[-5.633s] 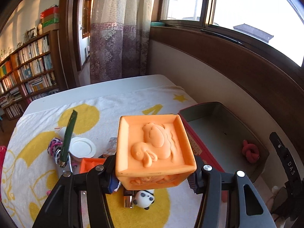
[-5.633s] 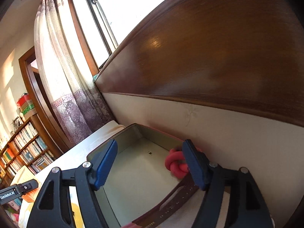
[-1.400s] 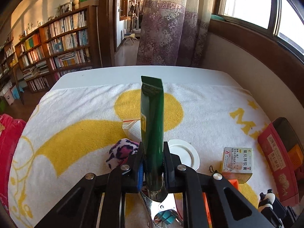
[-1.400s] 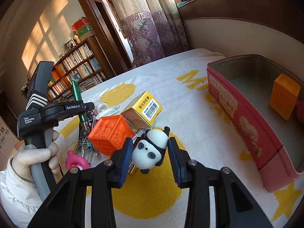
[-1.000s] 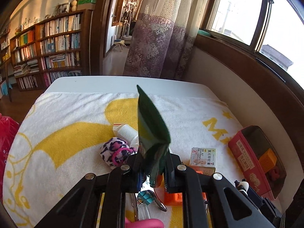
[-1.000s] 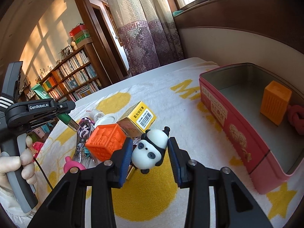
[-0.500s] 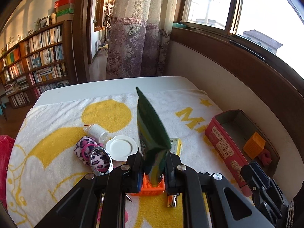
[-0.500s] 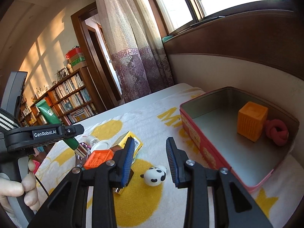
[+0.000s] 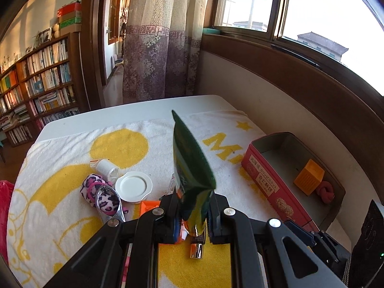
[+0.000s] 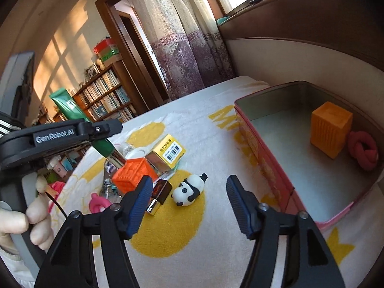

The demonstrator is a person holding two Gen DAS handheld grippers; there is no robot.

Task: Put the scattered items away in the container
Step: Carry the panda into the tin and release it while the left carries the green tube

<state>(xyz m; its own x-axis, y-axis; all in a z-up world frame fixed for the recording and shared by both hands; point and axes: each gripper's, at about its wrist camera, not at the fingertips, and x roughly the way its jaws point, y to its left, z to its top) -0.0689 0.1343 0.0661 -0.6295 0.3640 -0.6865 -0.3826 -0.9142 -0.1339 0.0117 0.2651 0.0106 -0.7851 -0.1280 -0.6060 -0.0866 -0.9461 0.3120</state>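
My left gripper (image 9: 193,212) is shut on a green tube (image 9: 189,165) and holds it upright above the towel; the tube also shows in the right wrist view (image 10: 79,120). My right gripper (image 10: 189,206) is open and empty, raised above a panda figure (image 10: 188,189) lying on the towel. The pink tin (image 9: 264,182) stands at the right by the wall, with an orange block (image 9: 308,176) and a red knotted toy (image 9: 325,192) inside. In the right wrist view the tin (image 10: 271,168) holds the same block (image 10: 331,128) and knot (image 10: 362,150).
On the yellow and white towel (image 10: 192,240) lie an orange cube (image 10: 133,172), a yellow box (image 10: 168,152), a gold lipstick (image 10: 159,196), a pink ring toy (image 10: 98,204), a white lid (image 9: 133,186), a leopard scrunchie (image 9: 96,189) and a small bottle (image 9: 105,166). The wall runs along the right.
My right gripper let go of the panda, opened wide and rose; the panda now lies on the towel. My left gripper lifted the green tube and swung toward the tin.
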